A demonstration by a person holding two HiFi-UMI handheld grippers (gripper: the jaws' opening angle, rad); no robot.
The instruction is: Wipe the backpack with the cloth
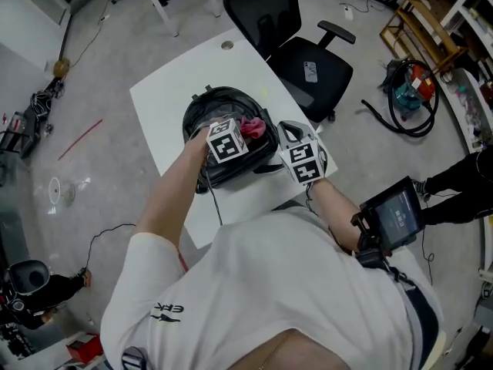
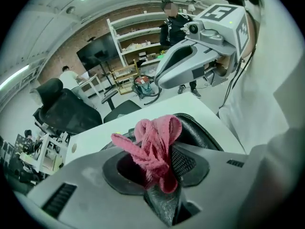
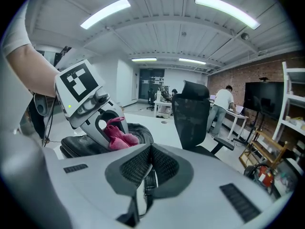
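On the white table (image 1: 166, 99) lies the black backpack (image 1: 223, 102). The right gripper (image 3: 150, 151) is pinched shut on a thin black strap (image 3: 148, 184), probably to hold the bag steady. The left gripper (image 2: 157, 168) is clamped on the bunched pink cloth (image 2: 155, 137) over the bag, though its own body hides whether cloth meets fabric.

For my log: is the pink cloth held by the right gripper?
No, the crumpled pink cloth sits clamped between the jaws of the left gripper.
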